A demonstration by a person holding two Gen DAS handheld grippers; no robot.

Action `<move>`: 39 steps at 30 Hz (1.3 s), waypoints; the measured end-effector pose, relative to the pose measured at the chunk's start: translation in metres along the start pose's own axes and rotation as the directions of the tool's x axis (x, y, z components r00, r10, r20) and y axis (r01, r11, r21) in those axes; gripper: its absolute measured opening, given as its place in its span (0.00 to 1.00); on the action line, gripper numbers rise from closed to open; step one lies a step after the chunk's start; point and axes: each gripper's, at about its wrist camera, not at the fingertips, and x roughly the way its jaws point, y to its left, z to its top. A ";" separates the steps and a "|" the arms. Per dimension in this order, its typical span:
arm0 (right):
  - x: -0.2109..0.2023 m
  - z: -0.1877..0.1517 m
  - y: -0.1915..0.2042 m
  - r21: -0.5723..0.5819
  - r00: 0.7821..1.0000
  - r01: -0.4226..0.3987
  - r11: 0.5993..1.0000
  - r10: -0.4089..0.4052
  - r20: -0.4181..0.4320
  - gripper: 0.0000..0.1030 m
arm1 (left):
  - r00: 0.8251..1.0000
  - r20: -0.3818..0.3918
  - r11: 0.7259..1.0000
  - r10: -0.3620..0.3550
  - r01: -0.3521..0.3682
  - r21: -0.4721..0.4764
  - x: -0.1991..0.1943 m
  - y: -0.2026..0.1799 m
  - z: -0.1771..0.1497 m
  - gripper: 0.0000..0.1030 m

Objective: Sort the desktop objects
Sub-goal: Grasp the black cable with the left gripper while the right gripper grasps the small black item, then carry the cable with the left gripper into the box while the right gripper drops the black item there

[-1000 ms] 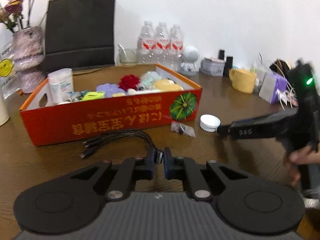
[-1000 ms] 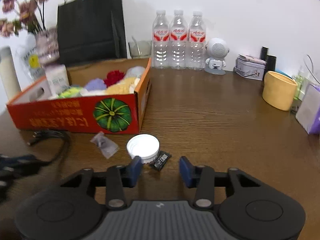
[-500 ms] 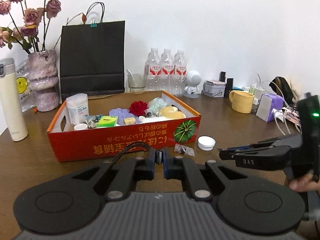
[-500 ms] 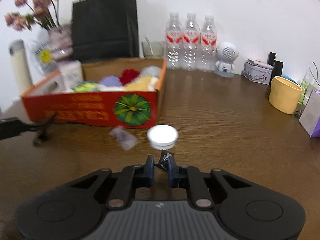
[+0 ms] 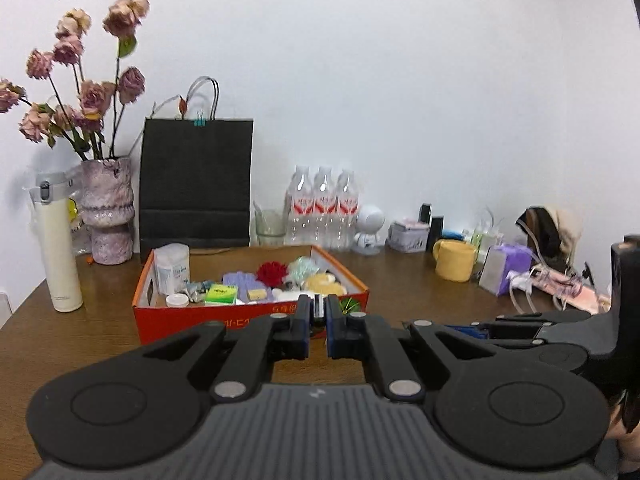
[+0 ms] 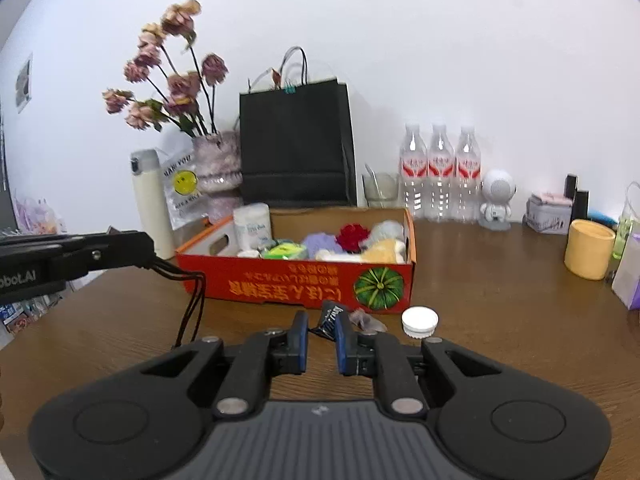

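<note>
right gripper (image 6: 322,326): sachet (image 6: 329,317) pinched, raised, box (image 6: 296,280) at 12 for drop-in | left gripper (image 5: 318,322): cable (image 6: 192,300) clamped, strands dangling clear of table (image 6: 500,300) | cap (image 6: 419,321) left at 1 o'clock

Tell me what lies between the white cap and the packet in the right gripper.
In the right wrist view, a small clear plastic bag lies on the table between the white cap and the dark packet.
</note>
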 end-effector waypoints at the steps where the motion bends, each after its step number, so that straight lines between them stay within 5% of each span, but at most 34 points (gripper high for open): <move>1: -0.005 0.001 0.002 0.001 1.000 -0.005 1.000 0.005 0.009 0.12 | 1.000 0.010 1.000 0.010 -0.010 -0.003 -0.007 0.000 0.001 0.07; 12: -0.031 0.000 0.013 0.000 0.998 -0.030 1.000 0.030 0.055 0.12 | 0.997 0.045 0.997 0.070 -0.068 -0.043 -0.032 0.019 0.008 0.07; 20: 0.002 0.018 0.007 -0.011 0.998 -0.029 1.000 0.030 0.050 0.12 | 0.991 0.100 0.996 0.087 -0.088 0.011 0.008 0.032 0.042 0.07; 29: 0.092 0.079 -0.021 -0.008 0.997 -0.057 0.998 0.057 0.046 0.12 | 0.987 0.124 0.992 0.103 -0.110 0.054 0.134 0.084 0.128 0.07; 32: 0.133 0.096 -0.031 0.015 0.995 -0.095 0.995 0.095 0.006 0.12 | 0.988 0.120 0.985 0.095 -0.111 0.135 0.187 0.083 0.144 0.07; 35: 0.178 0.108 -0.035 0.024 0.993 -0.106 0.994 0.107 -0.051 0.12 | 0.990 0.093 0.966 0.105 -0.124 0.229 0.246 0.073 0.138 0.07; 39: 0.239 0.117 -0.042 0.019 0.988 -0.072 0.997 0.074 -0.137 0.12 | 0.990 -0.037 0.942 0.135 -0.117 0.314 0.320 0.064 0.102 0.07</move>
